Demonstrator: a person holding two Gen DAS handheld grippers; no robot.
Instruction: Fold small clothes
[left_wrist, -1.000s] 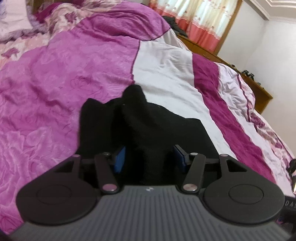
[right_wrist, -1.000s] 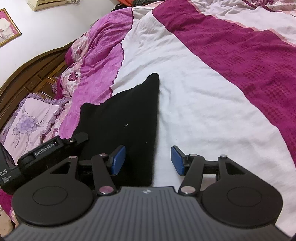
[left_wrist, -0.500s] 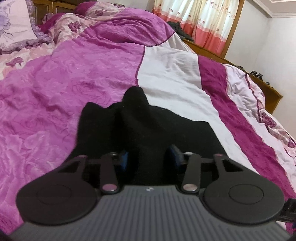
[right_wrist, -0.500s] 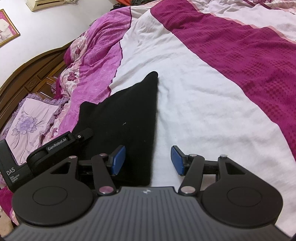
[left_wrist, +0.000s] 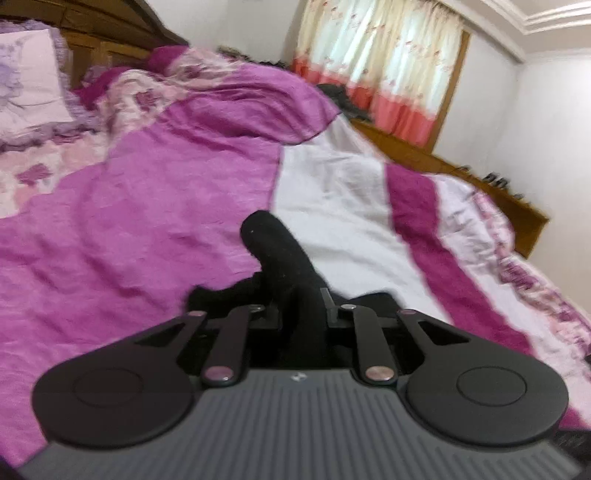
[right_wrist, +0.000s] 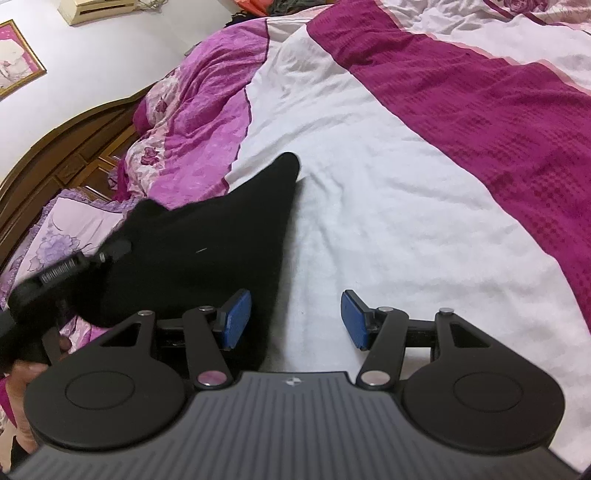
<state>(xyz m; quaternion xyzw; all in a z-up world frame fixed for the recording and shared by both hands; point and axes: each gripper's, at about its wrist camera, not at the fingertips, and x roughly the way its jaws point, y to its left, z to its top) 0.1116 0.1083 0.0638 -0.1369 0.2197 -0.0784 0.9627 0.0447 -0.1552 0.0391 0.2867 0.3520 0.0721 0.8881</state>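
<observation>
Gripping: my left gripper (left_wrist: 303, 314) is clamped tight on a bunched ridge of the black garment (left_wrist: 280, 258); the fingers' blue pads are hidden in the fabric.
Writing: lettering on the left gripper's body (right_wrist: 59, 271), seen from the right wrist view, is motion-blurred and unreadable now; half a second ago it read "GenRobot.AI", with "DAS" on the block below. A small emblem sits on each grey housing, too small to make out.
Change, left: one second ago its jaws stood wide over the flat garment; half a second ago they had narrowed; now they are closed and the cloth rises in a peak off the bedspread (left_wrist: 129, 229).
Change, right: my right gripper (right_wrist: 295, 319) has barely shifted; the garment's near-left portion has lifted and bulged.
Right gripper: jaws wide apart, holding nothing; left pad (right_wrist: 236, 319) over the garment's edge, right pad (right_wrist: 354, 321) over the white stripe.
Garment location: black garment (right_wrist: 221, 251) lies on the bed across the pink and white stripes, pointed corner away from me.
Hand: part of my left hand (right_wrist: 22, 391) shows at the frame's left edge.
</observation>
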